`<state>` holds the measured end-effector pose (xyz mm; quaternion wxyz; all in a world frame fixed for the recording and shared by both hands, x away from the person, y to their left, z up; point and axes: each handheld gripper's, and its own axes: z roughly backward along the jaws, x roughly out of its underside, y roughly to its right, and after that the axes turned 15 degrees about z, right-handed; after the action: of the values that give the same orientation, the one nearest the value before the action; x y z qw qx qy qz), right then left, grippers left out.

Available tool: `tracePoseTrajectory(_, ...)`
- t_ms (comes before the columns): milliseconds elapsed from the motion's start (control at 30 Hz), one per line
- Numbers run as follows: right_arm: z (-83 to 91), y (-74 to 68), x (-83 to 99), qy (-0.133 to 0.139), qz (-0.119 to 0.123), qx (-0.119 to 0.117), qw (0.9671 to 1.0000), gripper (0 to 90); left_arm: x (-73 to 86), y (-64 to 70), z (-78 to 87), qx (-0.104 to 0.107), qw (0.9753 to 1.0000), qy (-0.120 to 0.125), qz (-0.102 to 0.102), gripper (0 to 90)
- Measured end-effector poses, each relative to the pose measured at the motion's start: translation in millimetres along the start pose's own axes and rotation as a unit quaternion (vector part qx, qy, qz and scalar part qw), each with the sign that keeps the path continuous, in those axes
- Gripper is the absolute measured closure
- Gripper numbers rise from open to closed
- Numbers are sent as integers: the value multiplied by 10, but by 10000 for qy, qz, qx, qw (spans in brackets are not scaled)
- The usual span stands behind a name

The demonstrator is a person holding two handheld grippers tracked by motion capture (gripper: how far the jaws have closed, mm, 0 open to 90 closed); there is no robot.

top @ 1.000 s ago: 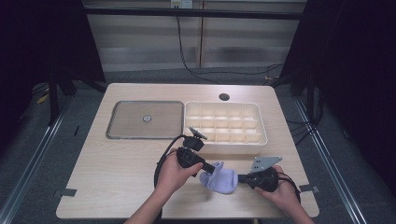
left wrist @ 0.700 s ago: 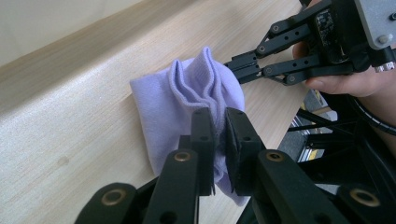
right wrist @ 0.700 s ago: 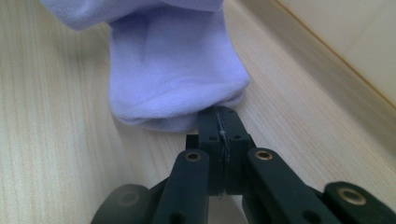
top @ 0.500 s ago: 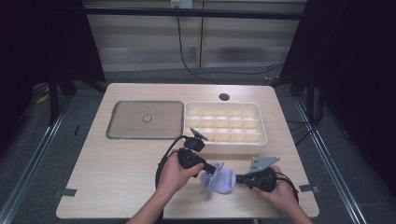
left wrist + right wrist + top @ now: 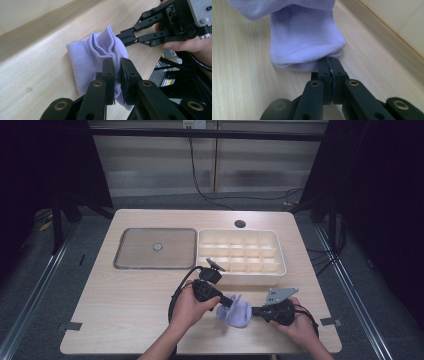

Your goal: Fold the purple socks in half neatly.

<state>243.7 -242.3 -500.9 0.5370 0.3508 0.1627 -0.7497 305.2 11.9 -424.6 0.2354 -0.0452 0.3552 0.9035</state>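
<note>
Two hand-held grippers pinch a crumpled lilac fabric sock from opposite sides: left gripper angled down-right, right gripper level, both clamped on it.

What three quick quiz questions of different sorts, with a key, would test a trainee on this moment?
1. True or false: both grippers are shut on the sock.
2. Which thing lies nearest the sock? A) the lid B) the tray C) the hole
3. Fill in: the tray's compartments are ___.

Key
1. True. The left gripper pinches a fold of the sock, and the right gripper clamps its edge.
2. B. The tray sits just beyond the sock; the lid lies farther off to the left and the hole is at the far edge of the table.
3. Empty.
</note>
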Motion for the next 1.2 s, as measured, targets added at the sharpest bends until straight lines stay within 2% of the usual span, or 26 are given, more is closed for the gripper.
tracePoseTrajectory(67,-1,-5,-4,-9,-30,20,10000,888,9,23,-26,31,9999,80,129,827)
tracePoseTrajectory(100,-3,-5,-6,-9,-33,17,10000,887,4,12,-27,18,10000,15,25,827)
tracePoseTrajectory(233,-7,-7,-9,-11,-20,15,10000,887,-2,23,-50,-21,10000,12,-8,828)
tracePoseTrajectory(300,-7,-6,-8,-10,-18,14,10000,886,-3,34,-73,24,10000,74,53,827)
tracePoseTrajectory(333,-6,-6,-9,-11,-24,16,10000,886,-9,25,-73,11,10000,15,-29,827)
tracePoseTrajectory(433,-6,-6,-8,-18,-3,8,10000,885,-8,47,-103,11,10000,67,38,827)
tracePoseTrajectory(467,-6,-6,-7,-15,0,8,10000,884,-13,44,-105,34,10000,11,-12,827)
tracePoseTrajectory(500,-6,-5,-7,-16,-1,6,10000,884,-6,60,-123,39,9999,89,90,827)
tracePoseTrajectory(533,-6,-5,-7,-16,4,9,10000,884,-14,51,-120,2,10000,-3,-12,827)
tracePoseTrajectory(867,9,3,-4,-57,27,62,10000,882,-10,39,-190,-57,10000,-8,7,827)
tracePoseTrajectory(1200,82,38,35,20,-95,125,9999,848,-9,29,-217,-89,10000,15,3,827)
